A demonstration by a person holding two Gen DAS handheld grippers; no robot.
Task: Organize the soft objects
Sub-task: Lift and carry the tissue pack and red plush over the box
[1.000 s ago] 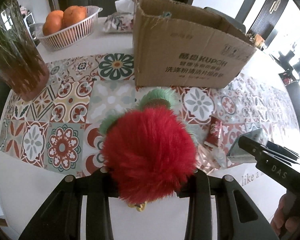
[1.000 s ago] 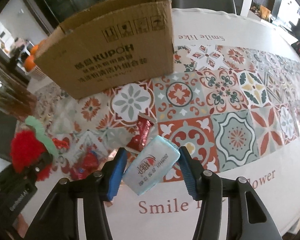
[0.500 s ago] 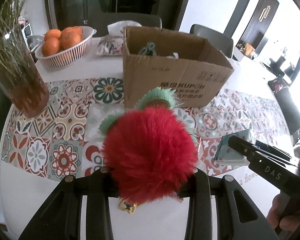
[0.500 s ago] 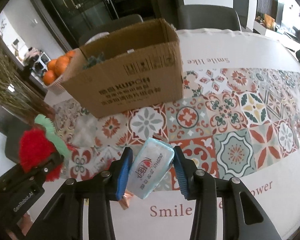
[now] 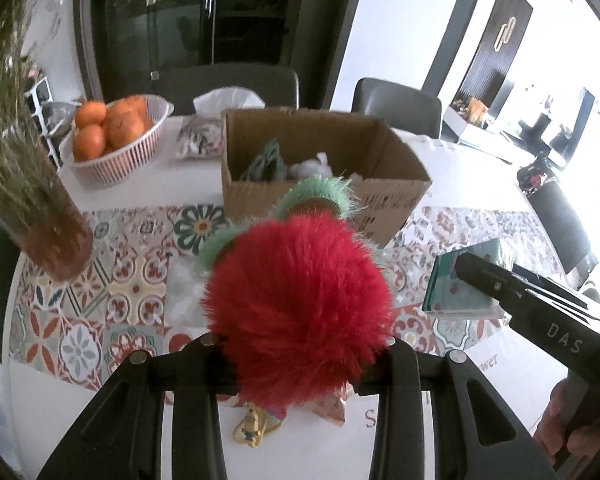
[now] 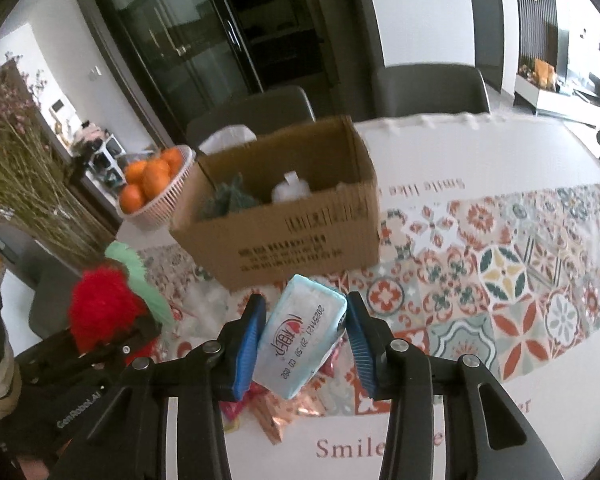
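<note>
My left gripper [image 5: 300, 344] is shut on a fluffy red plush toy [image 5: 300, 304] with green furry leaves, held above the table in front of the open cardboard box [image 5: 320, 196]. The toy also shows in the right wrist view [image 6: 104, 308]. My right gripper [image 6: 304, 336] is shut on a light blue tissue pack [image 6: 300, 336], held above the table short of the box [image 6: 284, 240]. The pack shows in the left wrist view [image 5: 464, 284] too. The box holds a dark green soft item [image 6: 228, 200] and a white one [image 6: 290, 190].
A white basket of oranges [image 5: 112, 140], a tissue bag [image 5: 204, 140] and a vase of dried flowers [image 5: 24, 184] stand at the left. Small wrappers [image 6: 276, 412] and a yellow trinket [image 5: 252, 428] lie on the patterned runner below the grippers. Chairs stand behind the table.
Both grippers have risen with their loads, so the box's inside has come into view. The toy and the tissue pack stay gripped.
</note>
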